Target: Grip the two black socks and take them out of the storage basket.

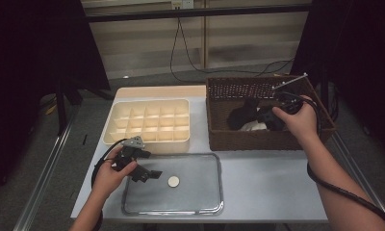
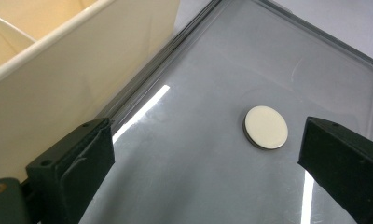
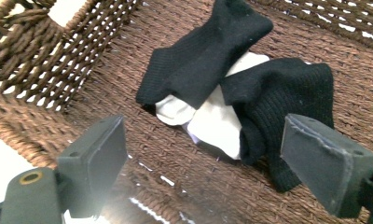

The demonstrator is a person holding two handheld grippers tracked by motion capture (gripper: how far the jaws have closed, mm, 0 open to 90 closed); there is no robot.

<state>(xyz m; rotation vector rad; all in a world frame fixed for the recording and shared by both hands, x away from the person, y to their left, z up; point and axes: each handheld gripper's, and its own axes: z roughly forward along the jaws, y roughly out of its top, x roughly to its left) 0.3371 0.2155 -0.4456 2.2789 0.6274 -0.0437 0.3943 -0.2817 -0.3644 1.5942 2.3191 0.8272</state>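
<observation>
A brown woven basket at the right holds two black socks lying over a white sock. My right gripper reaches into the basket; in the right gripper view it stands open just above the pile, one black sock farther off, the other black sock and the white sock between the jaws' lines, untouched. My left gripper hovers open over a clear tray, beside a round white disc. In the left gripper view the disc lies near the right jaw of the left gripper.
A cream box of several compartments stands behind the tray, its wall close to my left jaw. The grey table has bare room at the front right. Cables trail from both grippers, and a thin rod leans on the basket's far rim.
</observation>
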